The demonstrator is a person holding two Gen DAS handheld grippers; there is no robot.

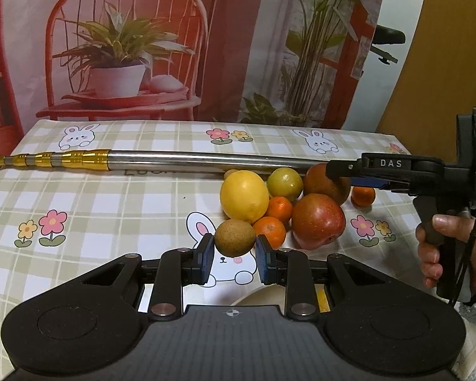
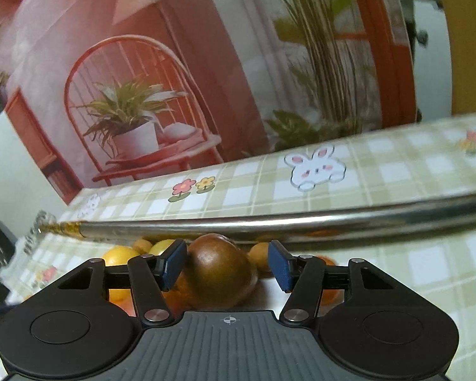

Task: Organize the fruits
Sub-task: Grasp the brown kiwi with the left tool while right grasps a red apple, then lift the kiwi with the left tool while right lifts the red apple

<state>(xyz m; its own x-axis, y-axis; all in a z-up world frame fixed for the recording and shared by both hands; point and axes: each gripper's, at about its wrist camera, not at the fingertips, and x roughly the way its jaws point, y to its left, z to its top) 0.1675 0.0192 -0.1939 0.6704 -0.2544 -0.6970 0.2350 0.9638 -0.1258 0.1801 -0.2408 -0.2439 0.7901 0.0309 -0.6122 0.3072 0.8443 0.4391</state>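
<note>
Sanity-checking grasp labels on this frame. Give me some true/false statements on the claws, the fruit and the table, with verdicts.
1. The left claw is shut on the brown round fruit. True.
2. The right claw is clamped on a yellow fruit. False: its pads stand open around a red apple.
3. A metal pole lies across the table behind the fruit pile. True.
4. The tablecloth is plain white. False: it is checked, with bunnies and flowers.

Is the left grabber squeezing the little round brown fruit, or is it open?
Squeezing. The left gripper is shut on the small round brown fruit; both blue pads press its sides.
</note>
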